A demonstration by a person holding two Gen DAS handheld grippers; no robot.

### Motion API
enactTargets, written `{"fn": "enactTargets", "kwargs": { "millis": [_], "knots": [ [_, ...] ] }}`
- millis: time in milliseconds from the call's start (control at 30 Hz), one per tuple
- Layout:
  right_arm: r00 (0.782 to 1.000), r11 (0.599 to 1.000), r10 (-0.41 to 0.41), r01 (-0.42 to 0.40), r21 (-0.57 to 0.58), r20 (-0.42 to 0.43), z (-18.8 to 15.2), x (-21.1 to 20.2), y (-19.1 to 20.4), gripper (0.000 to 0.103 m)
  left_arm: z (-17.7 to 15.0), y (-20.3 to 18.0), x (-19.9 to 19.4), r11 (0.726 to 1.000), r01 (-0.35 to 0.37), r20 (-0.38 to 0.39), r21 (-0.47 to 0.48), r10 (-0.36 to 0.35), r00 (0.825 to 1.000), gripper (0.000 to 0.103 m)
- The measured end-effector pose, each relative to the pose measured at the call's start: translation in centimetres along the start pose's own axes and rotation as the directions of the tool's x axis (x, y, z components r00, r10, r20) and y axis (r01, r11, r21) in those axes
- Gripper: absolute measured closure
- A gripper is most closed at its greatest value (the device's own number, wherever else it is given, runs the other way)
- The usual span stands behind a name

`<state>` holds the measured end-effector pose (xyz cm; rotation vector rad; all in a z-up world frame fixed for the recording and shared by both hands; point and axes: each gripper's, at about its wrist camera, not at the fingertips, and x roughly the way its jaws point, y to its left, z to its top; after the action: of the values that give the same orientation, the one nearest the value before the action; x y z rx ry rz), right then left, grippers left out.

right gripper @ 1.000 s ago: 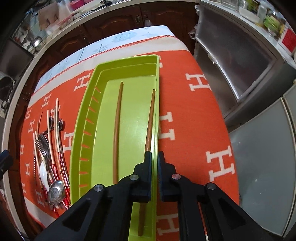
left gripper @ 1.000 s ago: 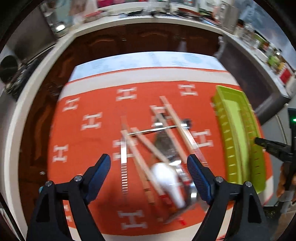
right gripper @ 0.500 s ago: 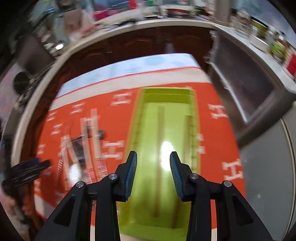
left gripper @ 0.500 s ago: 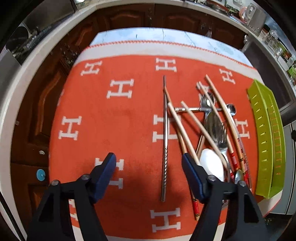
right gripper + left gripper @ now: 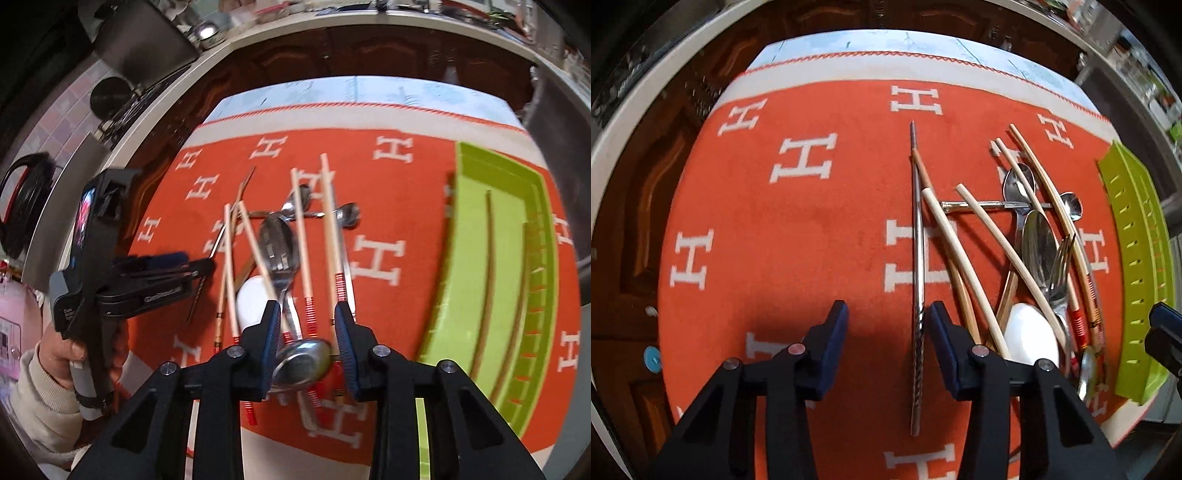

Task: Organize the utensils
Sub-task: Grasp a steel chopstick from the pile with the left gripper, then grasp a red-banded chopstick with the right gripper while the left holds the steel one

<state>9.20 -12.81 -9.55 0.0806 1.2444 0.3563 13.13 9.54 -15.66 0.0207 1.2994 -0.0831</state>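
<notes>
My left gripper (image 5: 886,328) points steeply down at the orange cloth (image 5: 798,236), and its jaws are closing with the metal chopstick (image 5: 918,266) lying between them, close to the right pad; the pads do not press on it, so it lies free on the cloth, running straight away from me. Just to its right the rest of the utensils lie in a loose heap: pale bamboo chopsticks (image 5: 964,266) fanned across one another, a large steel spoon (image 5: 1039,247) with a fork (image 5: 1058,273) on it, a white ceramic spoon (image 5: 1030,338) nearest me, and two smaller spoons further off. Beyond the heap, at the cloth's right edge, stands the green tray (image 5: 1134,258). My right gripper (image 5: 304,334) hangs over the near end of that same heap, jaws closing but parted with nothing pinched; a steel spoon bowl (image 5: 301,360) and the red-banded ends of chopsticks (image 5: 341,288) show in the gap below, though this view is blurred. To its right the green tray (image 5: 465,236) holds two brown chopsticks (image 5: 489,266) lying lengthwise. To its left my left hand (image 5: 59,356), in a cream sleeve, grips the other gripper's handle.
</notes>
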Motion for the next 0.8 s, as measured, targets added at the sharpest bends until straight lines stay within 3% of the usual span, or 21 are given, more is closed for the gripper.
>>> {"fn": "enactTargets", "kwargs": {
  "millis": [33,67,100,167,500,800],
  "knots": [
    [1.0,1.0,0.007,-0.007,-0.007,-0.009,0.0,0.3,0.5,0.076,0.0,-0.4,0.1,0.999,-0.021,0.01,0.024,0.021,1.0,0.061],
    [1.0,1.0,0.011,-0.011,-0.011,-0.014,-0.1,0.7,0.5,0.076,0.1,-0.7,0.1,0.999,-0.025,0.023,0.04,0.024,0.999,0.07],
    [1.0,1.0,0.018,-0.018,-0.015,-0.021,-0.2,1.1,0.7,0.077,0.2,-0.9,0.1,0.998,-0.015,0.028,0.054,0.013,1.0,0.087],
    [0.999,0.999,0.031,-0.032,-0.023,-0.036,-0.1,1.9,0.9,0.077,0.3,-1.3,0.1,0.998,-0.012,0.025,0.061,0.011,1.0,0.099],
    [0.979,0.991,0.12,-0.127,-0.033,-0.166,-0.2,7.1,3.3,0.084,-1.9,1.5,-1.9,0.997,0.061,0.049,-0.037,-0.059,0.997,0.099],
    [0.978,0.989,0.085,-0.106,-0.104,-0.189,-0.5,8.0,5.7,0.087,-5.5,4.7,-3.3,0.986,0.125,0.072,-0.114,-0.118,0.99,0.099]
  ]
}}
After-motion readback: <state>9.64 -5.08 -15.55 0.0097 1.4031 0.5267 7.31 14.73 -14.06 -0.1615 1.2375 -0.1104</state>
